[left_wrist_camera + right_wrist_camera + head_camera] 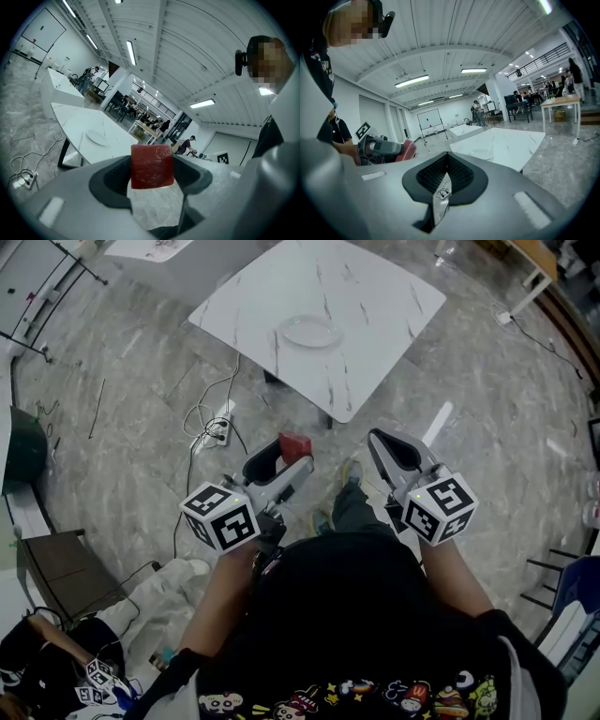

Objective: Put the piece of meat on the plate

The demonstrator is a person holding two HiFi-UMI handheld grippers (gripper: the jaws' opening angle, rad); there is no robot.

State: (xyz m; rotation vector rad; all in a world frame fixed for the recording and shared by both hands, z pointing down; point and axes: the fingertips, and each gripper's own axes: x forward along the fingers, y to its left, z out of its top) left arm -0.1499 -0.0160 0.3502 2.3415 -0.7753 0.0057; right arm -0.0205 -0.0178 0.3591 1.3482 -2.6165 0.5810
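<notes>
Meat (pixel 151 166) pinched in left gripper (pixel 284 454) jaws, off the table (pixel 384 315), well apart from plate (pixel 310 331) at table's middle. Right gripper (pixel 392 448) pressed together, empty, also off the table.

The person wears a black short-sleeved top (pixel 356 615) with a row of bright cartoon prints (pixel 375 697) across its near part. Grey-green trousers (pixel 354 510) and shoes (pixel 322 521) with yellow-green trim show farther out. The left gripper (pixel 281 452) and the right gripper (pixel 382 441) have pale grey shells and black ribbed pads lining the jaws. Each carries a white cube (pixel 221 517) printed with black square markers.
</notes>
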